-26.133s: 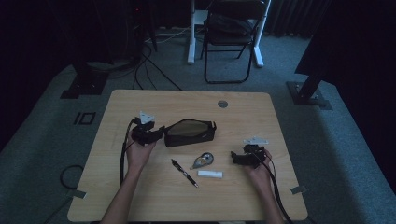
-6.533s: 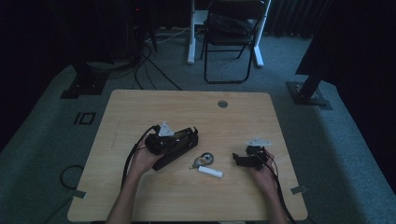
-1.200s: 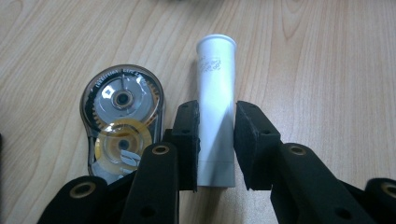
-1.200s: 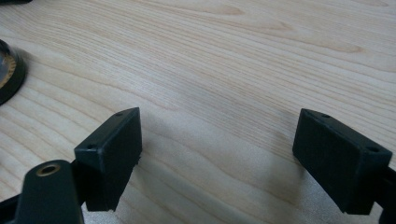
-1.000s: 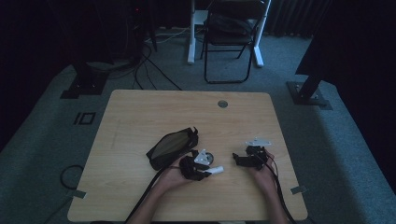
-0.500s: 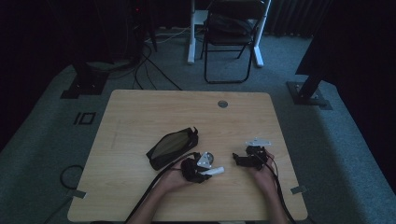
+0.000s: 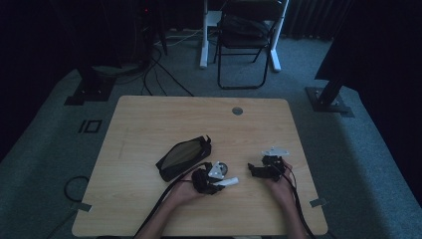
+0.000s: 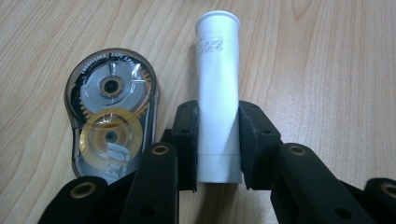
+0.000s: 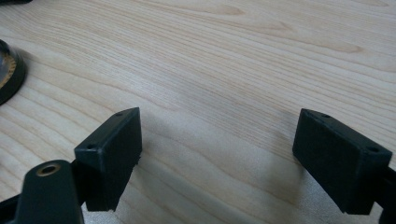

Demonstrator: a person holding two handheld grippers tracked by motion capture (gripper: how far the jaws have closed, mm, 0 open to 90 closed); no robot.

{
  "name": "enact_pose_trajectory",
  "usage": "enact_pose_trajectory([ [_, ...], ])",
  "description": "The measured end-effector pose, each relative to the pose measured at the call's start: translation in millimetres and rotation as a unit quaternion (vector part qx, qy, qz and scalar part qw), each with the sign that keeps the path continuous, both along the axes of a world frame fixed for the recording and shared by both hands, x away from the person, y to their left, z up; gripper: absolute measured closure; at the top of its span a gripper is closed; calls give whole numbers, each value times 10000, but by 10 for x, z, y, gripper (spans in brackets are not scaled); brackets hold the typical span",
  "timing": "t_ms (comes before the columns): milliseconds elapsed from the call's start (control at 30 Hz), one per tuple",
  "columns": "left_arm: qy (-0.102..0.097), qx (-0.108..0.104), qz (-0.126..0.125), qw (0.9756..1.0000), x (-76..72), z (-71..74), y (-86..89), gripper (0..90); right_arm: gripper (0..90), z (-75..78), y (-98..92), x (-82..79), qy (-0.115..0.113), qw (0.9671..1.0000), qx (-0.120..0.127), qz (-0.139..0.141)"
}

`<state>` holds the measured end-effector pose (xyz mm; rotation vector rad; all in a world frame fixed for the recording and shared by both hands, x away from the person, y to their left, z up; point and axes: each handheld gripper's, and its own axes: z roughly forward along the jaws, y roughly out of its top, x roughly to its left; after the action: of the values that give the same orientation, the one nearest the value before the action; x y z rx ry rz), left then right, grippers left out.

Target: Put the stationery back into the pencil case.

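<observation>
The tube [image 8: 217, 93] lay at lower centre of the high view, clamped between the left gripper's [image 8: 218, 142] jaws, beside the tape [image 8: 112, 121] and not yet in the pouch [image 7: 183, 157] at its upper left. The right gripper's [image 9: 219, 158] jaws stood apart, empty.

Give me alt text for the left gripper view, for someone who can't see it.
Two black fingers of the left gripper close on a white tube lying on a pale wooden table. Just left of it lies a clear correction tape dispenser with yellowish reels.
</observation>
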<state>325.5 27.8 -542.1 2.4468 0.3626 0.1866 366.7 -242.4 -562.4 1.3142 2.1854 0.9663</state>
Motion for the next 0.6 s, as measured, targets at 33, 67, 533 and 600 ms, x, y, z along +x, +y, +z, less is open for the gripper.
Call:
enact_pose_trajectory([
  [33,6,-5,10,10000,0,0,2,707,157,0,0,0,1,10000,1,0],
  [67,21,-12,21,10000,0,-1,4,707,157,0,0,0,0,10000,0,0],
  [533,22,-159,33,9999,-22,84,63,707,157,0,0,0,2,10000,0,-2],
  [600,8,-195,31,9998,-30,110,77,707,157,0,0,0,1,10000,0,0],
])
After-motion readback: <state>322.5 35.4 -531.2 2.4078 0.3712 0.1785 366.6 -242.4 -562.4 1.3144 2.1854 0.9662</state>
